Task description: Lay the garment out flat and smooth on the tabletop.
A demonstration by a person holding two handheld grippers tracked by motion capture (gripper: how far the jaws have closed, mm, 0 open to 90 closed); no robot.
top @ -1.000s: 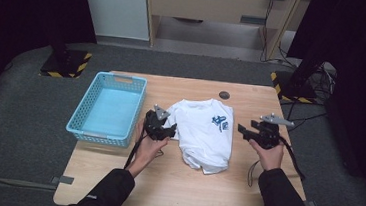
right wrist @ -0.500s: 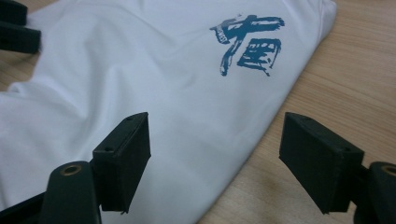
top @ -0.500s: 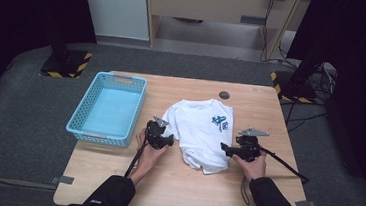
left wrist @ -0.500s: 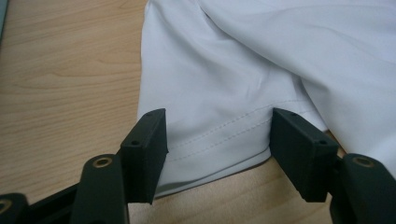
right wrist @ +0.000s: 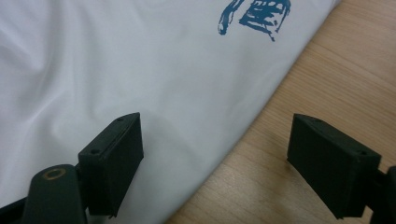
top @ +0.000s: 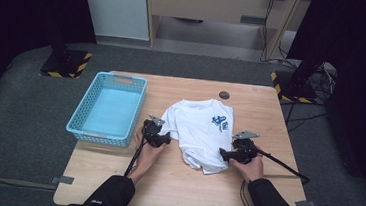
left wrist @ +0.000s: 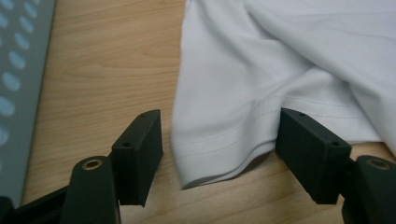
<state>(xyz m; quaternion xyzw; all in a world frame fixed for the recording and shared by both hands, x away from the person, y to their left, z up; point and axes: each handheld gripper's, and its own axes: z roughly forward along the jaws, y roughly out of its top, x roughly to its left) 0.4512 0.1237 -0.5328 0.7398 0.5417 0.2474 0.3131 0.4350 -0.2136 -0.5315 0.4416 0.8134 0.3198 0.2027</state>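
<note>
A folded white T-shirt (top: 203, 130) with a blue print lies in the middle of the wooden table (top: 173, 187). My left gripper (top: 164, 139) sits low at the shirt's left edge. In the left gripper view its jaws stand open around a stitched hem corner of the shirt (left wrist: 233, 107), and they have just been opening. My right gripper (top: 222, 154) is at the shirt's lower right edge. It (right wrist: 215, 140) too has just been opening: one jaw is over the shirt (right wrist: 116, 60), the other over bare wood, neither pressing on cloth.
A light blue plastic basket (top: 98, 137) stands at the table's left, close to my left gripper, and its wall (left wrist: 18, 70) fills that view's left side. A small dark round disc (top: 224, 95) lies near the far edge. The right gripper's cable (top: 285, 168) trails right.
Both hands have come down towards the table. The right gripper has moved left and nearer, up to the shirt's right edge. The left gripper has dropped slightly at the left edge.
</note>
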